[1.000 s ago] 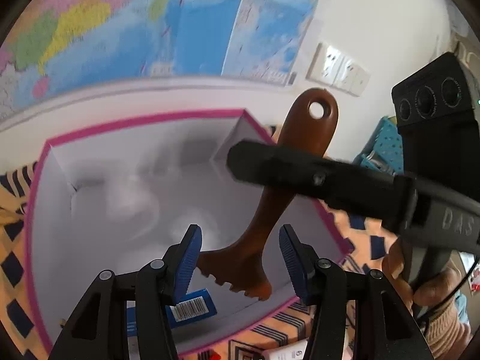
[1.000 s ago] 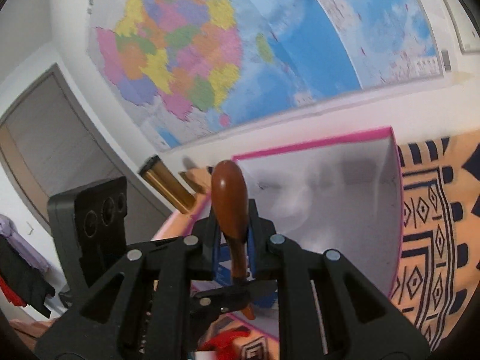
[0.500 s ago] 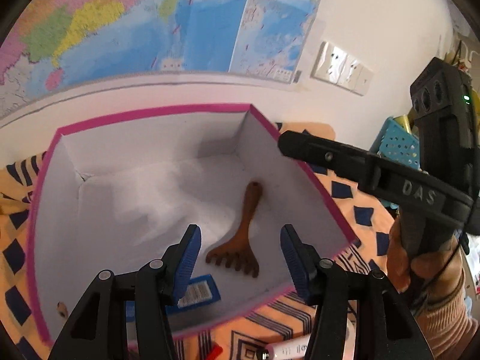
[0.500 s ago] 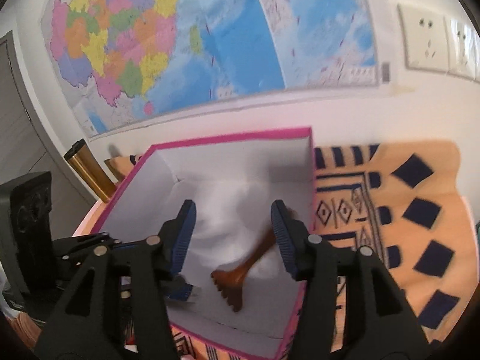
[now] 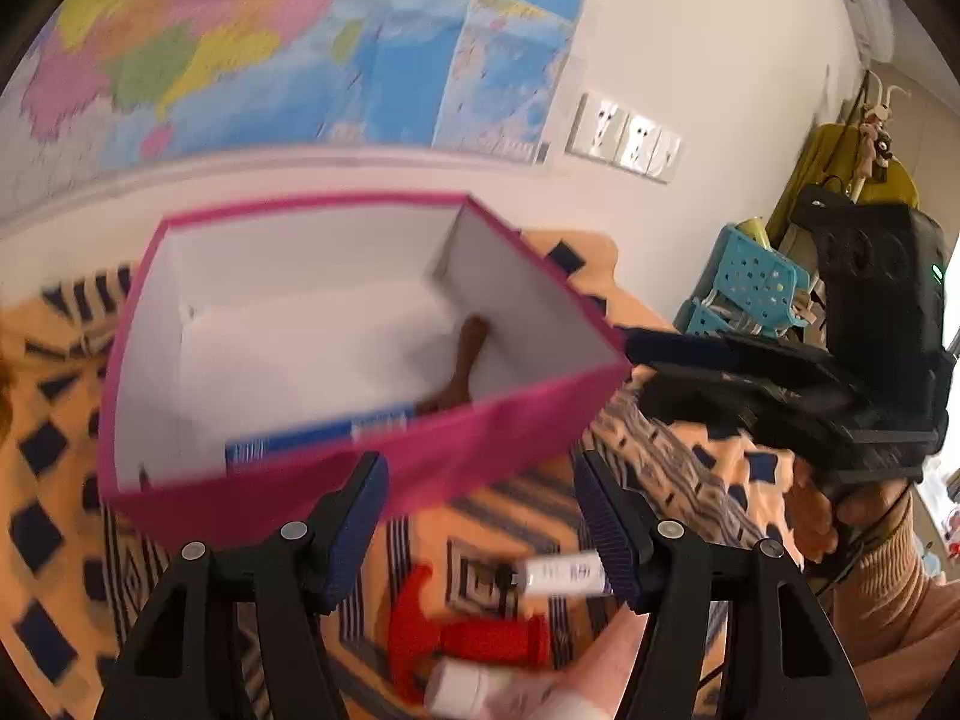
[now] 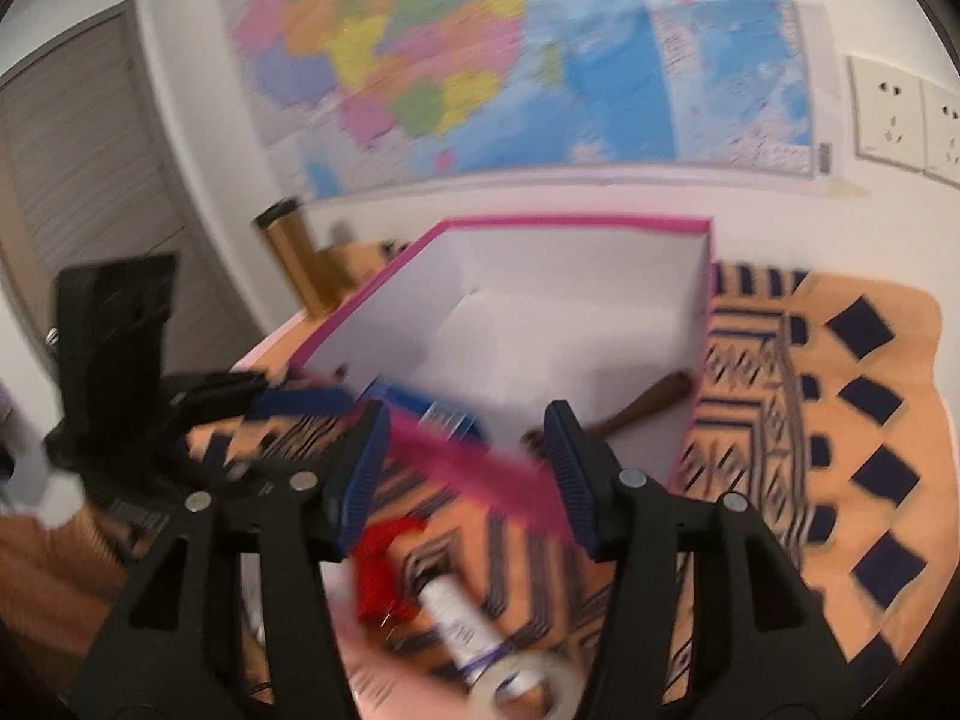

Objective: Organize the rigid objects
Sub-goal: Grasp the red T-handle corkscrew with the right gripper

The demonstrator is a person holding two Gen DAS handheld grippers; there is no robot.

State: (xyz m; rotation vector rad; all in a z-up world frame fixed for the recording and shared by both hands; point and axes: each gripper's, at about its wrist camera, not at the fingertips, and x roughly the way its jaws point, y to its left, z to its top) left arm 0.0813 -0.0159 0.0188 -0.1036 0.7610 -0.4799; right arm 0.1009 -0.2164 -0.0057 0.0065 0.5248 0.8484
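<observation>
The brown wooden scraper [image 5: 462,360] lies inside the pink box [image 5: 420,456] beside a blue packet [image 5: 312,441] — the box toward the worktop's [image 6: 840,420] far edge. Left gripper [image 5: 480,516] and right gripper [image 6: 465,468] both gape, holding nothing, above a red tool [image 5: 468,636] and white tube [image 5: 564,576].

The left gripper [image 5: 480,516] is built from black plastic arms, each fixed with a round silver screw, and its fingers [image 5: 606,525] are faced with ribbed dark blue pads. The right gripper [image 6: 465,468] is made alike. Behind its black camera housing, bare skin of the right hand [image 5: 831,519] and a tan knitted sleeve cuff are seen.
</observation>
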